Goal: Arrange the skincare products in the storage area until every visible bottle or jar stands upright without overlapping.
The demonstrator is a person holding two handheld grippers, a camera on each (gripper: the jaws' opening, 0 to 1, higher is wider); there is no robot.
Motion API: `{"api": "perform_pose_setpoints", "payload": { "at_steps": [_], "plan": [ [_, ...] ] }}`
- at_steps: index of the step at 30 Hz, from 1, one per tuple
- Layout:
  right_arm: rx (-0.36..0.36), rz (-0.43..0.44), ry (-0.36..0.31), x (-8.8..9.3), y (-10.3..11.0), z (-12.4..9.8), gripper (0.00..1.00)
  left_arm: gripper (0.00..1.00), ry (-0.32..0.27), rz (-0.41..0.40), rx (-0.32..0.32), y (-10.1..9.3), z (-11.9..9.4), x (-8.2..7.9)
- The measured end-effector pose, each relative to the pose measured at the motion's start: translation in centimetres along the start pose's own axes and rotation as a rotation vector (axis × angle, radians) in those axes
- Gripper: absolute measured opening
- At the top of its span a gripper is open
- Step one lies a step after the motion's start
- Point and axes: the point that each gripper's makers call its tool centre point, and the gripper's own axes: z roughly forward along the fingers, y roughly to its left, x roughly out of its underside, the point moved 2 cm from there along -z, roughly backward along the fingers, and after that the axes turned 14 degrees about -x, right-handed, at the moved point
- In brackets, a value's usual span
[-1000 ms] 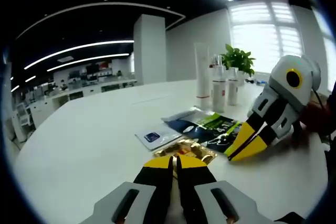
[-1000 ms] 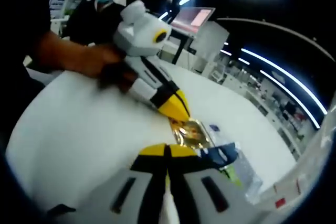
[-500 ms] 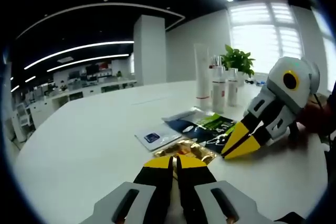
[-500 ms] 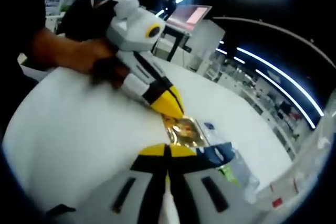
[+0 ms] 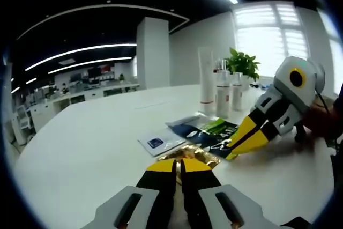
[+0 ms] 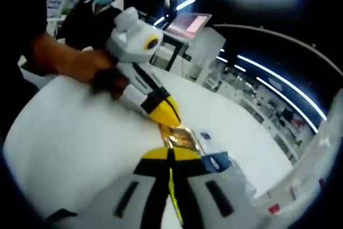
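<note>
Skincare items, upright group: one tall white tube (image 5: 206,73) and two slimmer white bottles (image 5: 223,92) stand close together at the far side of the white table (image 5: 86,138), just before a potted plant (image 5: 242,61); all three look erect and apart from one another. Skincare items, flat group: a gold foil sachet (image 5: 188,154) lies just ahead of my left gripper (image 5: 179,169), touching or slightly under a dark blue and green sachet (image 5: 208,130), with a small white sachet (image 5: 159,142) beside them; these lie overlapped, well apart from the bottles. Handling, as I judge it: the sachets are light, thin, limp and slick, hard to lift off a flat surface, so a hold at a free sealed edge or corner seems best; they are unlikely to stand unaided. The bottles look rigid and top-heavy, best taken mid-body. Left gripper: jaws pressed together, nothing between them, tips at the near edge of the gold sachet. Right gripper (image 5: 240,144): jaws look closed, tips low at the edge of the dark sachet; whether they pinch it I cannot tell. In the right gripper view the left gripper (image 6: 164,112) points down at the gold foil sachet (image 6: 181,137), held by the person's hand (image 6: 105,76).
</note>
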Motion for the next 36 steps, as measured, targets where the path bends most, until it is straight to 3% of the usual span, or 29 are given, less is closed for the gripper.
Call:
{"api": "perform_pose_setpoints", "payload": {
  "at_steps": [5, 8, 13, 18, 28, 36],
  "plan": [
    [0.063, 0.01, -0.037, -0.7, -0.6, -1.8, 0.0, 0.02, -0.005, 0.011, 0.001, 0.0, 0.0, 0.0],
    [0.11, 0.066, -0.087, -0.6, -1.0, -3.6, 0.0, 0.03, -0.008, 0.018, 0.006, -0.1, -0.1, 0.0],
    [0.197, 0.184, -0.169, 0.4, -1.7, -7.0, 0.0, 0.04, -0.015, 0.021, 0.009, -0.2, -0.1, -0.1],
    [0.261, 0.275, -0.199, 2.1, -2.2, -10.1, 0.01, 0.07, -0.028, 0.012, 0.006, -0.1, -0.2, -0.3],
    [0.366, 0.4, -0.236, 4.6, -1.7, -15.3, 0.15, 0.18, -0.041, 0.0, -0.006, 0.3, -0.1, -0.6],
    [0.452, 0.459, -0.259, 5.7, -1.3, -18.9, 0.33, 0.3, -0.068, -0.035, 0.006, 0.4, -0.3, -1.0]
  ]
}}
